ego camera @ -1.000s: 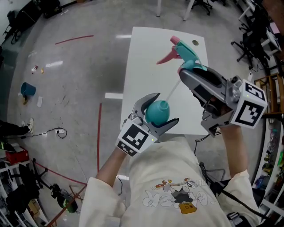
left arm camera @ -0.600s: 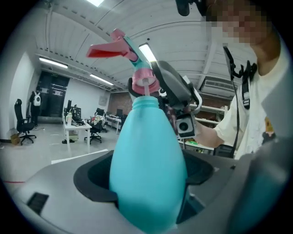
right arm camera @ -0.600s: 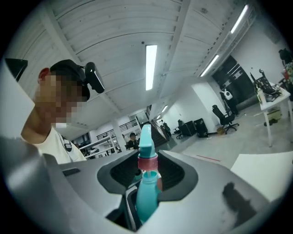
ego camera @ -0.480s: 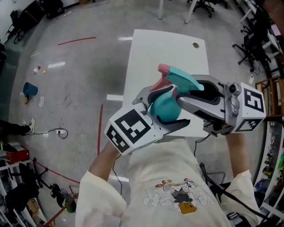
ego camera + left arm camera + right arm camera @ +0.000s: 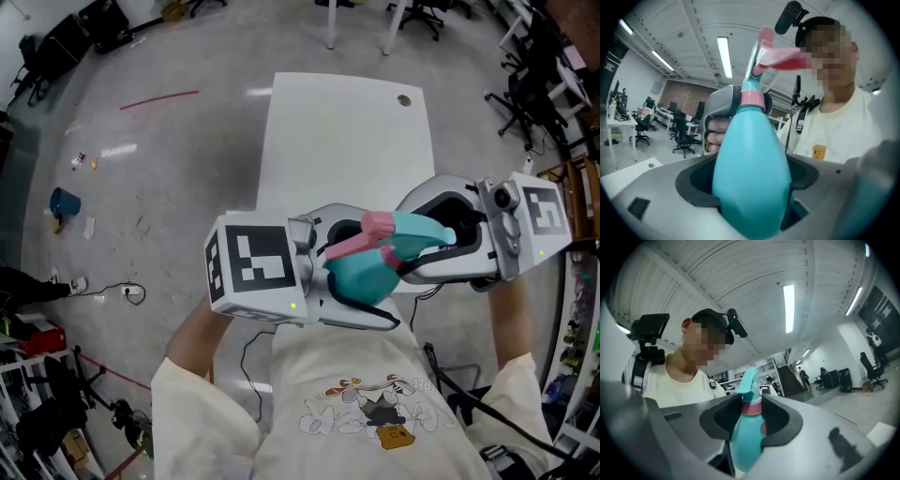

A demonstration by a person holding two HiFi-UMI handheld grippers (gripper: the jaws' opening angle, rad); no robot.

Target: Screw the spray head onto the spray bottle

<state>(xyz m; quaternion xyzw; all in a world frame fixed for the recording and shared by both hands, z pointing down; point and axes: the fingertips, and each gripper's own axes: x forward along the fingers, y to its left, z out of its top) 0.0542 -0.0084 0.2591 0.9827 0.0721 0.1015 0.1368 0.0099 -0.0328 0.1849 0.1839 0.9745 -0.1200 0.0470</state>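
Left gripper clenched the teal bottle from 9 o'clock, right gripper clamped the head from 3 o'clock. The head sat on the bottle's neck, pink trigger toward 8 o'clock – all held at the table's 6 o'clock edge

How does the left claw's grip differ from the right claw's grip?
The left claw closes on the wide, rounded teal plastic bottle; the right claw closes higher, at the narrow pink collar of the teal spray head. In the head view the left claw reaches in from the left, the right claw from the right. Both are shut on their parts.
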